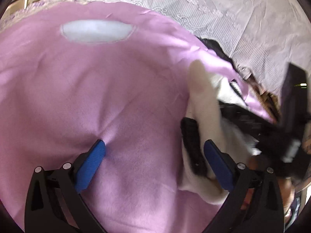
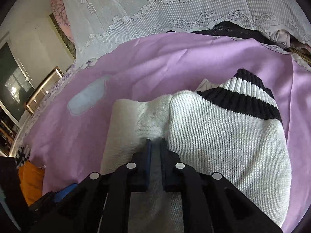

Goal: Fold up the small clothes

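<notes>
The white knit sweater, with black stripes at its ribbed hem or cuff, lies on a pink cloth spread over a lace-covered bed, toward the cloth's right side as the left wrist view shows it. One layer is already doubled over another, so the fold appears partly made.

The right tool has its jaws pressed nearly together, pinching a ridge of the knit where the two layers meet. The left tool is spread wide; its left pad presses into the pink cloth and its right pad sits beside the sweater's edge, gripping nothing.

To do this step well, the right tool should likely keep its pinch firm and carry the layer low and level, so the soft knit does not sag or drag the cloth underneath. The left tool would probably serve best by pinning the lower layer near the crease, not the cloth, and edges should be lined up before release.

No container appears in either view; dark garments lie heaped at the cloth's far edge.
</notes>
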Motion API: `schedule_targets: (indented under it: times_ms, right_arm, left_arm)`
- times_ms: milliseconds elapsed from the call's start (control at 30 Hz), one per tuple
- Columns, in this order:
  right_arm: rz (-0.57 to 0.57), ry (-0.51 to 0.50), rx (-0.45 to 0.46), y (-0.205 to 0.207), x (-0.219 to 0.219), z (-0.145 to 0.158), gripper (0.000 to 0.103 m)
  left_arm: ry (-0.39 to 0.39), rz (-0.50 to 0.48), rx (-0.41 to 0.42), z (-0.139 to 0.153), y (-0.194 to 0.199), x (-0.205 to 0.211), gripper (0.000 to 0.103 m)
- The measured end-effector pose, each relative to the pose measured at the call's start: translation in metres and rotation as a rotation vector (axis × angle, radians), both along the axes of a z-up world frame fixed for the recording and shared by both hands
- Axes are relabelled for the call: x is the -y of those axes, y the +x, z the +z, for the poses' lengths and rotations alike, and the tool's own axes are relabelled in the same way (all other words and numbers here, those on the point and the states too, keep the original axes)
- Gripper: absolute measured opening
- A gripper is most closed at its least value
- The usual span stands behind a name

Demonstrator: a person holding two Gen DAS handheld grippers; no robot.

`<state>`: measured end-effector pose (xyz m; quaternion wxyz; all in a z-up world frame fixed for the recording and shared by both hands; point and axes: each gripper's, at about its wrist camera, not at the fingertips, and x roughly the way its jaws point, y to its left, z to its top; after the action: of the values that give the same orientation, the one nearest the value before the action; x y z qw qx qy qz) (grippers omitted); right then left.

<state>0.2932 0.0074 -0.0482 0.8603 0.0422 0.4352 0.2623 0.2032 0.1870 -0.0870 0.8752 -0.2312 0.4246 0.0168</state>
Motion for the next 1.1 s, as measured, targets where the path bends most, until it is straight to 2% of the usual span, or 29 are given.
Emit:
schedule_targets:
  times_ms: [67, 133, 233, 300, 367, 433, 467, 533, 567, 633, 767, 933, 1100]
  right_arm:
    - [-0.037, 0.058, 0.038, -0.012, 0.022, 0.009, 0.012]
    - [-0.071, 0.083, 0.104, -0.032, 0.044, 0.019, 0.012]
    - [-0.117, 0.066, 0.185, -0.061, 0.076, 0.021, 0.012]
    - [-0.143, 0.053, 0.208, -0.079, 0.097, 0.015, 0.013]
    - [-0.139, 0.066, 0.208, -0.091, 0.112, 0.005, 0.010]
    - [-0.130, 0.064, 0.213, -0.098, 0.119, -0.001, 0.010]
    - [-0.126, 0.067, 0.196, -0.097, 0.120, -0.005, 0.010]
    - [-0.126, 0.087, 0.155, -0.092, 0.124, -0.009, 0.010]
    - [-0.122, 0.101, 0.144, -0.092, 0.127, -0.013, 0.009]
    - [-0.120, 0.125, 0.129, -0.092, 0.129, -0.017, 0.008]
    - [-0.118, 0.169, 0.117, -0.091, 0.134, -0.020, 0.008]
    - [-0.146, 0.280, 0.131, -0.109, 0.152, -0.018, 0.010]
    - [-0.203, 0.272, 0.187, -0.130, 0.163, -0.011, 0.014]
  left_arm:
    - [0.004, 0.003, 0.001, 0.001, 0.000, 0.001, 0.099]
    - [-0.034, 0.029, 0.023, 0.004, -0.005, -0.006, 0.098]
    - [-0.134, 0.032, 0.105, 0.010, -0.016, -0.015, 0.098]
    - [-0.157, 0.006, 0.150, 0.017, -0.020, -0.013, 0.098]
    - [-0.128, -0.049, 0.169, 0.021, -0.021, -0.001, 0.098]
    - [-0.066, -0.121, 0.158, 0.022, -0.019, 0.019, 0.098]
    - [-0.020, -0.148, 0.136, 0.019, -0.016, 0.029, 0.098]
    - [0.136, -0.164, 0.037, 0.005, -0.007, 0.050, 0.099]
    - [0.174, -0.169, 0.009, -0.001, -0.002, 0.056, 0.099]
    - [0.207, -0.158, 0.019, 0.001, -0.001, 0.059, 0.099]
    - [0.201, -0.145, 0.027, 0.000, -0.004, 0.057, 0.099]
    - [0.119, -0.138, 0.088, 0.004, -0.016, 0.051, 0.098]
    - [0.064, -0.165, 0.192, 0.025, -0.032, 0.054, 0.098]
